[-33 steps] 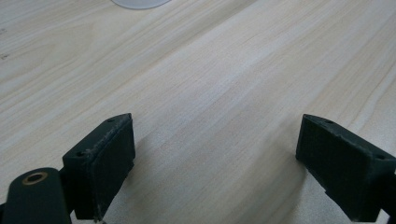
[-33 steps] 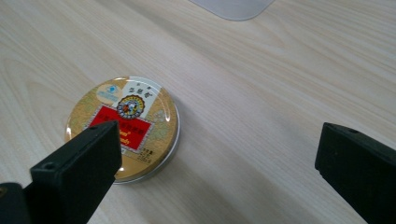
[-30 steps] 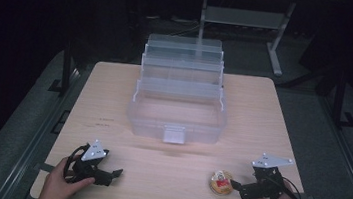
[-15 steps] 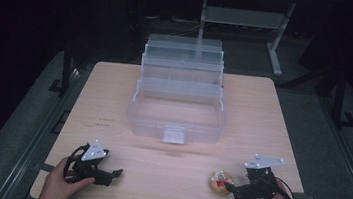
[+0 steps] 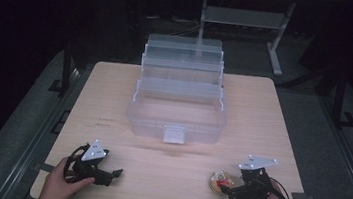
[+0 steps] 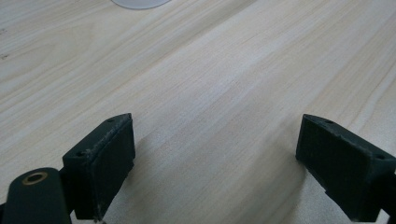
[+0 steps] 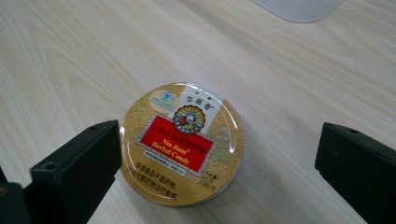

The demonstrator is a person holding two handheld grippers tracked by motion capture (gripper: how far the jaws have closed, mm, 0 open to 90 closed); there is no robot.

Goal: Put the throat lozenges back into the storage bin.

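Herbal candy tin (image 7: pixel 182 142), flat on tabletop (image 5: pixel 272 125), near right.
My right gripper (image 5: pixel 228 188) wide open around it, one jaw touching; my left gripper (image 5: pixel 114 175) open, empty.

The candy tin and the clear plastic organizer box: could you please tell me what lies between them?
Nothing: between the candy tin and the clear plastic organizer box there is bare wooden table, as the high view shows.

Round gold candy tin (image 7: pixel 182 142) (red label) flat on table (image 7: pixel 70 56)
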